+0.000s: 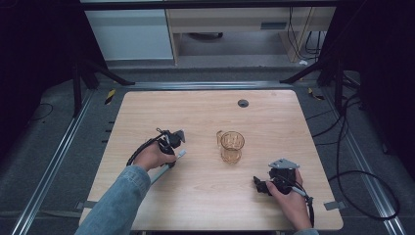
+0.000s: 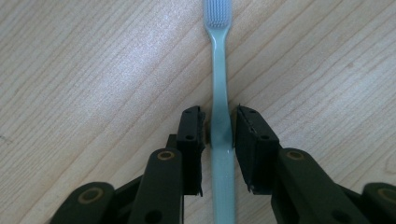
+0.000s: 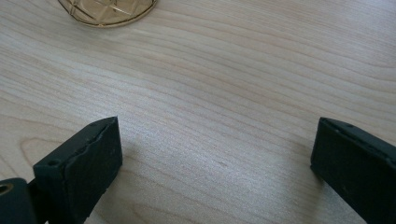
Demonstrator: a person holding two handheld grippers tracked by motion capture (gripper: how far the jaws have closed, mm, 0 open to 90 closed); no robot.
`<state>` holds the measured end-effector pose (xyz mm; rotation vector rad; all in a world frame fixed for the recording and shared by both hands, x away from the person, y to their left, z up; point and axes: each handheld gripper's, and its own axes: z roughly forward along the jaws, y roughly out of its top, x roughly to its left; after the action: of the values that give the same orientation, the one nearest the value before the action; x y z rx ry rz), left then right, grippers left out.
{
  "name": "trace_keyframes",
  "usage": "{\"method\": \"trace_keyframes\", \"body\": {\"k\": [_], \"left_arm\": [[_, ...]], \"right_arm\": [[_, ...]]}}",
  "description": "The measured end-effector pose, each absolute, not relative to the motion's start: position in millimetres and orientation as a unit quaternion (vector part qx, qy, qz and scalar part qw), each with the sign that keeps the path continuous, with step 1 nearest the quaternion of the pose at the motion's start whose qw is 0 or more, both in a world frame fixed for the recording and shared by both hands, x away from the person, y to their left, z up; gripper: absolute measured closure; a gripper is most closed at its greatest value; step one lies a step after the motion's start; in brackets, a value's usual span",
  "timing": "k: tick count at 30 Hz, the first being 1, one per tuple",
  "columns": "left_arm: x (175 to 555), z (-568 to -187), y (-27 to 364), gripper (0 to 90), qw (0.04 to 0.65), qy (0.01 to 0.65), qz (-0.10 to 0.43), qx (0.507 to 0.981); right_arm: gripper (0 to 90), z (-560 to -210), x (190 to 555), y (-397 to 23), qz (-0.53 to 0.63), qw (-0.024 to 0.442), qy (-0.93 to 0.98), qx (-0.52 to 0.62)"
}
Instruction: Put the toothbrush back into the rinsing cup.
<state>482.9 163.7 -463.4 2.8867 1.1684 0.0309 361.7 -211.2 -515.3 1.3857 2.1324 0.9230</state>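
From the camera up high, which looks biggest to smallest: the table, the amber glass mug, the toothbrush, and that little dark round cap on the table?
1. Wooden table
2. Amber glass mug
3. Toothbrush, though the left hand covers much of it, so its rank against the mug is unsure
4. Dark round cap

A light wooden table (image 1: 205, 196) carries an amber glass mug (image 1: 231, 146) near its middle. A pale green toothbrush (image 2: 219, 116) lies flat on the wood, left of the mug and slightly nearer the person. A small dark round cap (image 1: 243, 103) sits in the tabletop beyond the mug.
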Motion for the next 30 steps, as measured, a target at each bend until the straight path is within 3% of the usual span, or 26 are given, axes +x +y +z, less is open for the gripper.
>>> {"method": "trace_keyframes", "body": {"k": [10, 30], "left_arm": [[483, -463, 165, 78.1, 0.019, 0.373, 0.011, 0.928], [481, -426, 164, 78.8, 0.081, 0.360, 0.035, 0.929]], "right_arm": [[2.5, -515, 362, -211, 0.333, 0.216, 0.769, 0.500], [2.5, -515, 362, -211, 0.333, 0.216, 0.769, 0.500]]}}
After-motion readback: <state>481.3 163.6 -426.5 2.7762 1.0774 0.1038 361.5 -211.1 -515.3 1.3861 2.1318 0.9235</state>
